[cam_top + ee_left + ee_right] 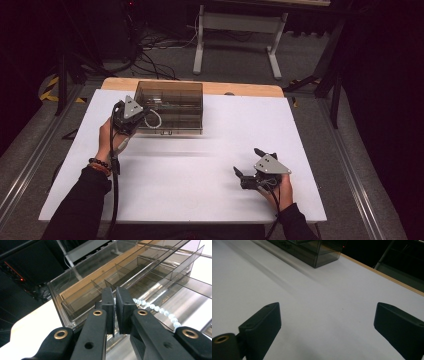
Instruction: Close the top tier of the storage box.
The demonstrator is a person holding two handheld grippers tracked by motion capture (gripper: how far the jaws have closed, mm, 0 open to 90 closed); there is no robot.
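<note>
A smoky clear plastic organizer box (172,102) with several divided compartments stands at the back left of the white table (200,180). My left gripper (141,116) is over the box's left end, jaws nearly together and shut on a string of white beads (153,119). In the left gripper view the bead string (157,308) trails from the left gripper (115,293) to the right, over the compartments of the box (65,287). My right gripper (246,161) rests at the front right, open. The right gripper (327,315) has bare table between its jaws; the box (312,252) lies far ahead.
A wooden strip (240,89) runs along the table's far edge. Behind it stand a white frame's legs (199,45) and loose cables on the floor. A person's dark sleeves (80,205) come in from the bottom.
</note>
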